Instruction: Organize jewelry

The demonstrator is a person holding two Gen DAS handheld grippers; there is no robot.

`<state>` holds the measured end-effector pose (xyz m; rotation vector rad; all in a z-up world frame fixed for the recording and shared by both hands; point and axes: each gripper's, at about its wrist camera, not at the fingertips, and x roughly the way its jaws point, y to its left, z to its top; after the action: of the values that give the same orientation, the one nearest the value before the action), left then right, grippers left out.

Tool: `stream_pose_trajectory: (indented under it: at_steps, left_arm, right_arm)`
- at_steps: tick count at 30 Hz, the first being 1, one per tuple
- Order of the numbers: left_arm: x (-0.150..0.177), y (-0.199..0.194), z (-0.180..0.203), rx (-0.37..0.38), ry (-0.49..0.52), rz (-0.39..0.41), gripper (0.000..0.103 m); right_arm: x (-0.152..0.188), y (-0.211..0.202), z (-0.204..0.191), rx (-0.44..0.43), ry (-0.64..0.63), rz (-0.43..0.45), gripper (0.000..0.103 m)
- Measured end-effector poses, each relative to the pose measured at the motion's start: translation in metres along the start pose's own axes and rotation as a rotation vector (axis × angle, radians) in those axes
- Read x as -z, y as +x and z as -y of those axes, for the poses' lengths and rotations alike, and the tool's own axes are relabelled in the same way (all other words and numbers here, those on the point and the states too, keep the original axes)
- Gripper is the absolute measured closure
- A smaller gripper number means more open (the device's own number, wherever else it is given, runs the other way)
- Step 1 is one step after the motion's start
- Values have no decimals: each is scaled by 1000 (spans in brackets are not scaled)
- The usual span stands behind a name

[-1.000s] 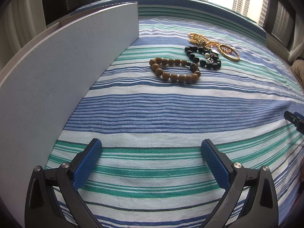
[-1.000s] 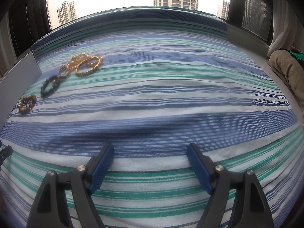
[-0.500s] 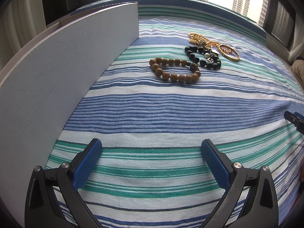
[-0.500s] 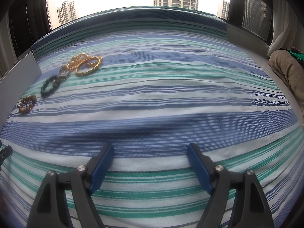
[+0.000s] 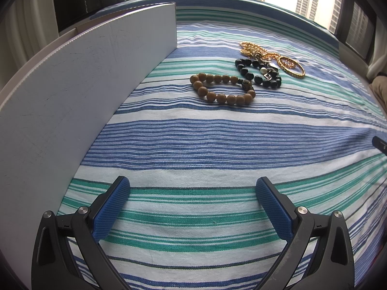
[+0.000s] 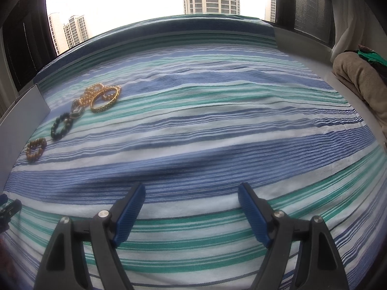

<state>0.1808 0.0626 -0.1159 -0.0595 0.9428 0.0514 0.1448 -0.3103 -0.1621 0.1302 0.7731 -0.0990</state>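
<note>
Far ahead of the left claw (image 5: pixel 191 193), a brown bead bracelet (image 5: pixel 223 88) lay flat on the striped cloth, bent into a long loop. Just behind it and a bit to the right sat a black bead bracelet (image 5: pixel 257 72), touching it at one end. Farther back a gold chain (image 5: pixel 254 49) lay in a messy heap. A gold bangle (image 5: pixel 291 66) lay flat beside the black beads, on the right.
</note>
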Motion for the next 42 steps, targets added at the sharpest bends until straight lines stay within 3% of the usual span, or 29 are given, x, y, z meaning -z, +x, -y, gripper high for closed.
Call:
stream_pose_trajectory:
  at_steps: [6,15,23,28,33,42]
  left_arm:
    - [0,0,0,0,0,0,0]
    - [0,0,0,1,0,0,0]
    - [0,-1,-1,13,-5,-5,0]
    - [-3,-20,-6,28,-25,16,1]
    - [-14,-45,-4,5,11,62,1]
    - [-17,-58,7,35,20,63,1]
  right_arm:
    - [-2,-24,21,-11,65,70,22]
    - [17,-8,22,-39,99,19,23]
    - [23,-11,20,-81,88,44,22]
    - [25,-13,30,-118,139,60,22]
    - [23,-10,25,-120,112,43,23]
    - [24,-11,28,-137,113,42,22]
